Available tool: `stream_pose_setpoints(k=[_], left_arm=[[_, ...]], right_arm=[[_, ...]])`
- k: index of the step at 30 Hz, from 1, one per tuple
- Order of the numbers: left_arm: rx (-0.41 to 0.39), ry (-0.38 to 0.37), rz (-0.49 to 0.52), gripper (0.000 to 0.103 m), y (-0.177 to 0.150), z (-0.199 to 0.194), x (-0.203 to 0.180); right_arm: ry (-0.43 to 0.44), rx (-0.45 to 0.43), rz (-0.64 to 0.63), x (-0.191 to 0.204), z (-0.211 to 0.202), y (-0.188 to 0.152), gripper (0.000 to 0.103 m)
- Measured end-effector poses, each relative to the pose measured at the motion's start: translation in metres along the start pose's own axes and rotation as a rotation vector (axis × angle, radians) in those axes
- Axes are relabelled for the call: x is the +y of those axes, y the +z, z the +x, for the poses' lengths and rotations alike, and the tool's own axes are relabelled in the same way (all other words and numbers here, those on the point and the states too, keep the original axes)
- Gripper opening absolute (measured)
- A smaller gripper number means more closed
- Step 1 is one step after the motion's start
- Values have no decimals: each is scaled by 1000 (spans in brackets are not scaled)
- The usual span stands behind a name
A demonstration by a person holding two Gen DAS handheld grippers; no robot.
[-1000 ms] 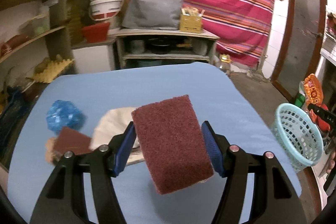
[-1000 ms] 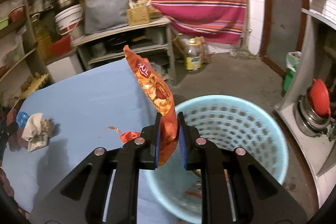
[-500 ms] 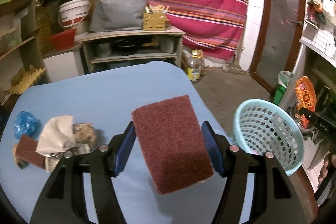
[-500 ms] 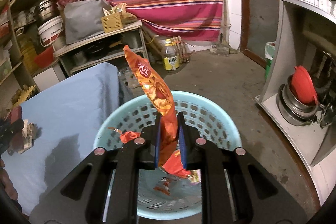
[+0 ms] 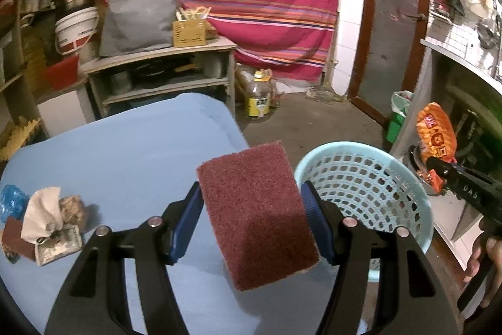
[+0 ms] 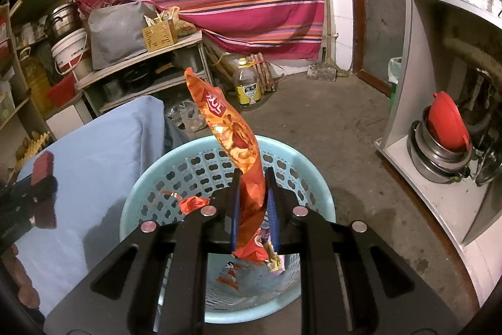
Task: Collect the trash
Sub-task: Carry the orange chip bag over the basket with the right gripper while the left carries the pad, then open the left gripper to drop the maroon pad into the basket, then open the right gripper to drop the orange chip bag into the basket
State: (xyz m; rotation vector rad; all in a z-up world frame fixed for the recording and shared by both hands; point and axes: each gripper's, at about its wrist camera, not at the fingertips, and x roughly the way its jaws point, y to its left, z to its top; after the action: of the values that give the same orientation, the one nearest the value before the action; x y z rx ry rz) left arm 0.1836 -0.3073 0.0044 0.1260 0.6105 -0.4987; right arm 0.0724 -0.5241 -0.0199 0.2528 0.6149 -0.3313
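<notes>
1. The left gripper hangs above the blue table's right edge, its jaws clamped on a maroon scouring pad.
2. The right gripper is poised over the light-blue basket, jaws pinched on an orange snack bag.
3. The pad is rectangular, coarse, tilted.
4. The bag is crumpled and upright, its lower end dangling inside the basket's rim.
5. Wrappers lie at the basket's bottom.
6. Tissue and scraps stay on the table's left side.
</notes>
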Motion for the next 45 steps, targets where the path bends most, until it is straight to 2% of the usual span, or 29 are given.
stream_pose_setpoints(k=[12,17,22,24,27,31,37,39,41,45], left_arm=[[1,-104,54,63,24,35,-64],[12,-107,95,63,27,55,-85],[37,-108,85,65,28,74,-87],[46,-111,76,74,29,80,-86],[42,-113,71,79,29,81,-86],[50,-114,65,79,30,77,-83],[15,-93,44,87,33,52,-60],[5,-79,36,87,35,45,-51],[-2,-67,23,87,37,38,-40],[-6,-36,-5,88,35,25,-15]], right_arm=[[-17,-14,35,-25,-8,1,16],[-2,14,53,-28,5,-2,16],[0,34,46,-25,16,-1,16],[-2,37,47,-25,18,-1,16],[-5,39,50,-28,20,1,16],[-5,40,51,-28,20,1,16],[9,56,17,-12,28,1,16],[15,68,-2,-3,33,0,22],[7,91,-25,6,40,-2,57],[-31,137,-55,18,57,-8,58]])
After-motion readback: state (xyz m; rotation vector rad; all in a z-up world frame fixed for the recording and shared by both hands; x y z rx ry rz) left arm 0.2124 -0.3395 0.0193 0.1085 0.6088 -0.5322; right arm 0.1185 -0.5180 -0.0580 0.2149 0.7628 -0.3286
